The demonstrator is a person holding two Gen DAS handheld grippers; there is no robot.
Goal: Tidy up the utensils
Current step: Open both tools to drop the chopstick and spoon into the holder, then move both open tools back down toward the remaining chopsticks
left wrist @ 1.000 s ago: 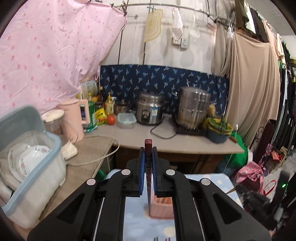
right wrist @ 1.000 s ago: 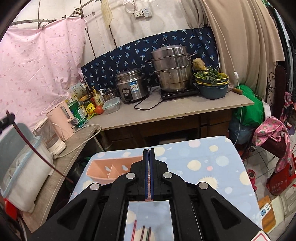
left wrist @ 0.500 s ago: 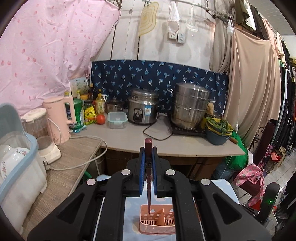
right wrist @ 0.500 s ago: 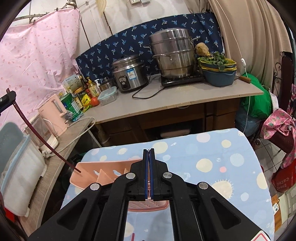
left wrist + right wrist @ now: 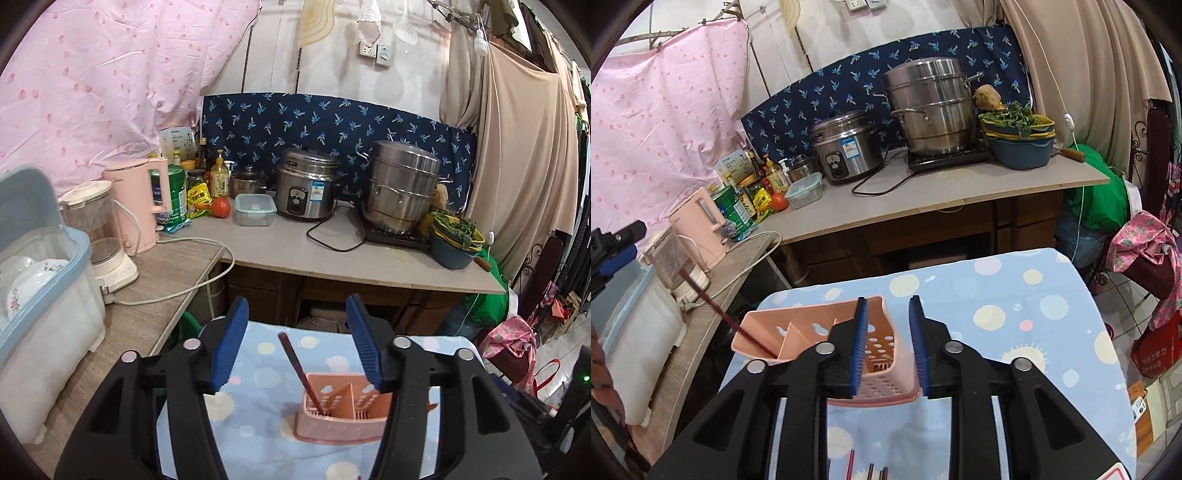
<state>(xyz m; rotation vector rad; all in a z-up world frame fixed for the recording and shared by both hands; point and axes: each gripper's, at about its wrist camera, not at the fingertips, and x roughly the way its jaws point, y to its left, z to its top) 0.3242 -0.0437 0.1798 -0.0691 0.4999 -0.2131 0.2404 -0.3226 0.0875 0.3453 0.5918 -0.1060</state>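
A pink slotted utensil holder [image 5: 341, 406] stands on the blue dotted tablecloth [image 5: 258, 387]. A dark red chopstick [image 5: 299, 369] leans in its left compartment, free of any grip. My left gripper [image 5: 297, 325] is open above and behind it, with nothing between the jaws. In the right wrist view the holder [image 5: 827, 332] and the chopstick [image 5: 724, 317] show again. My right gripper [image 5: 886, 328] is open over the holder's right end. Several more dark chopsticks [image 5: 868, 469] lie on the cloth at the bottom edge.
A kitchen counter [image 5: 332, 254] behind the table carries a rice cooker [image 5: 306, 188], a steel steamer pot [image 5: 400, 188], a kettle and bottles. A blue-lidded dish box [image 5: 37, 295] stands at the left. A pink bag [image 5: 1145, 243] hangs at the right.
My left gripper has opened and let go of the chopstick, which now stands in the holder's left compartment. My right gripper has opened and moved over the holder.
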